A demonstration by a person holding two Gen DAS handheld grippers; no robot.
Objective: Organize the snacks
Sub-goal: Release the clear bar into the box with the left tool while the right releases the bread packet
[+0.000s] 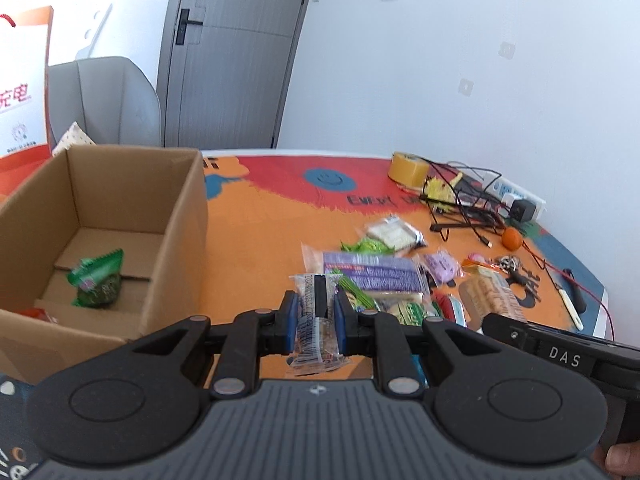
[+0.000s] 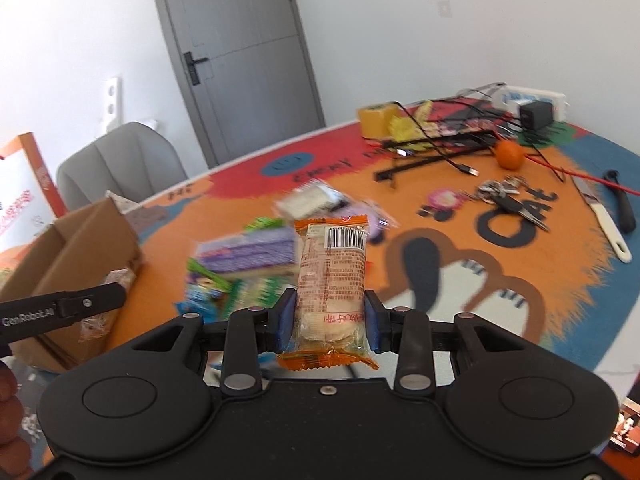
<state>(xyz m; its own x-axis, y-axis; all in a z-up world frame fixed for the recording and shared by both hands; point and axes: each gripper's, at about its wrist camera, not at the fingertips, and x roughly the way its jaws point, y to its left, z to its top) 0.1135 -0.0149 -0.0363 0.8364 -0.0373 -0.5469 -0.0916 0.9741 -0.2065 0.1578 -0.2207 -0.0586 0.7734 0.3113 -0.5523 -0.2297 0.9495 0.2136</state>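
In my left hand-held gripper (image 1: 314,312) I had a clear-wrapped snack packet (image 1: 314,332) pinched tight between the blue pads (image 1: 292,320), its barcode side facing up and its crinkled end hanging below the fingers toward me. It was lifted off the surface (image 1: 260,240), just right of the cardboard box (image 1: 176,216), whose floor held one green packet (image 1: 98,280). In my right hand-held gripper (image 2: 330,320) I gripped an orange-edged snack pack (image 2: 332,276) standing lengthwise along the fingers, barcode at its far end, orange seam at the near end; both pads pressed its sides and it was raised clear of the surface. Beyond both packets lay the remaining pile of snacks (image 1: 372,276), a purple-labelled pack on top. Farther right on the orange-and-red cover were a roll of yellow tape (image 1: 408,168), tangled black cables (image 1: 468,200), a small orange fruit (image 1: 512,238), keys (image 2: 504,194) and a white power strip (image 1: 516,194).
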